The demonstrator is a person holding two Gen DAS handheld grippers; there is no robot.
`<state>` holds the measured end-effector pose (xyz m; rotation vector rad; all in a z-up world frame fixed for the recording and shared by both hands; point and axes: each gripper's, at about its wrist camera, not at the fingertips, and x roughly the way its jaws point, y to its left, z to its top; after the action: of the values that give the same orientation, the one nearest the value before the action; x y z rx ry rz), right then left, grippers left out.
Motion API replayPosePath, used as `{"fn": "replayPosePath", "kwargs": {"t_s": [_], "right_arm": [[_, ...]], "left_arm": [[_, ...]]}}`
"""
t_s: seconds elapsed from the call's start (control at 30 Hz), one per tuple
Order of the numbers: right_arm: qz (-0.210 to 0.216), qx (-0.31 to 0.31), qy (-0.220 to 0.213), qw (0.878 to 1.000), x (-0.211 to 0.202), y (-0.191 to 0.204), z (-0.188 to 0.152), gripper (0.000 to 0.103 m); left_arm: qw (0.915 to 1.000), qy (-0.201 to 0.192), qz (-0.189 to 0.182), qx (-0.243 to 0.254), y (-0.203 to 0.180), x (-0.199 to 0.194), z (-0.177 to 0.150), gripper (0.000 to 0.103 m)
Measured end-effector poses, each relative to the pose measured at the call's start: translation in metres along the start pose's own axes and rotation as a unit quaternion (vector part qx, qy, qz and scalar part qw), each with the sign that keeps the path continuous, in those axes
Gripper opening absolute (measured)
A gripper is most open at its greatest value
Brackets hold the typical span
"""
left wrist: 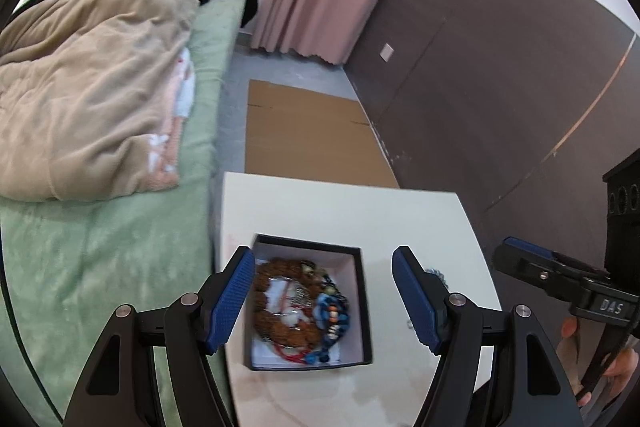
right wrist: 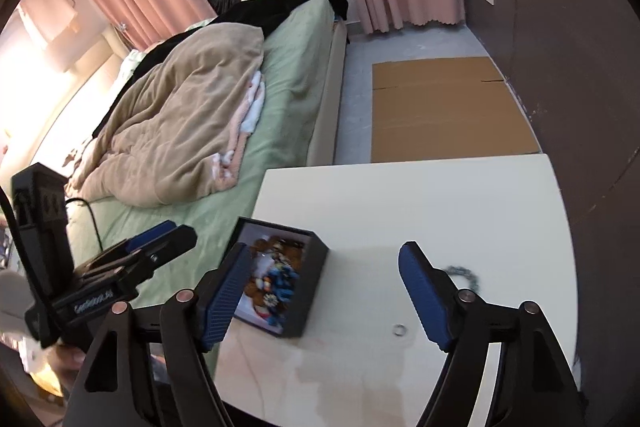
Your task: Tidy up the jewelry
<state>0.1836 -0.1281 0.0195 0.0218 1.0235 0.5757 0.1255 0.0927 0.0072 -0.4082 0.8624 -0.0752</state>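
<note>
A: The black box (left wrist: pixel 362 303), holding the beaded bracelets (left wrist: pixel 300 307), sits on the white worktop (right wrist: pixel 440 195); a ring (right wrist: pixel 399 330) and chain (right wrist: pixel 466 273) lie right of the box.

B: The left tool (left wrist: pixel 324 301) and right tool (right wrist: pixel 326 295) both gape empty. The small ring could skid off the worktop if nudged.

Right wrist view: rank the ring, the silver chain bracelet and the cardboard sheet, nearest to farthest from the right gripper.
From the right gripper:
1. Ring, on the table between the fingers, slightly right.
2. Silver chain bracelet, on the table beyond the right finger.
3. Cardboard sheet, on the floor past the table's far edge.
</note>
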Motion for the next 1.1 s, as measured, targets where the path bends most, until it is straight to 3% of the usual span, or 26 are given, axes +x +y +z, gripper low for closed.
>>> {"fn": "replayPosePath", "kwargs": {"t_s": [0.3, 0.53, 0.9, 1.1], "right_arm": [[-0.03, 0.066, -0.01, 0.997, -0.021, -0.073, -0.025, 0.077], [-0.051, 0.122, -0.023, 0.991, -0.037, -0.122, -0.048, 0.077], [-0.042, 0.165, -0.025, 0.985, -0.051, -0.157, -0.07, 0.077], [-0.052, 0.18, -0.029, 0.982, -0.056, -0.169, -0.074, 0.077]], "left_arm": [[0.9969, 0.035, -0.002, 0.071, -0.057, 0.031, -0.013, 0.072], [0.9877, 0.081, 0.006, 0.134, -0.094, 0.062, -0.033, 0.072], [0.9739, 0.134, 0.035, 0.18, -0.125, 0.101, -0.061, 0.072], [0.9665, 0.161, 0.059, 0.191, -0.133, 0.121, -0.073, 0.064]]}}
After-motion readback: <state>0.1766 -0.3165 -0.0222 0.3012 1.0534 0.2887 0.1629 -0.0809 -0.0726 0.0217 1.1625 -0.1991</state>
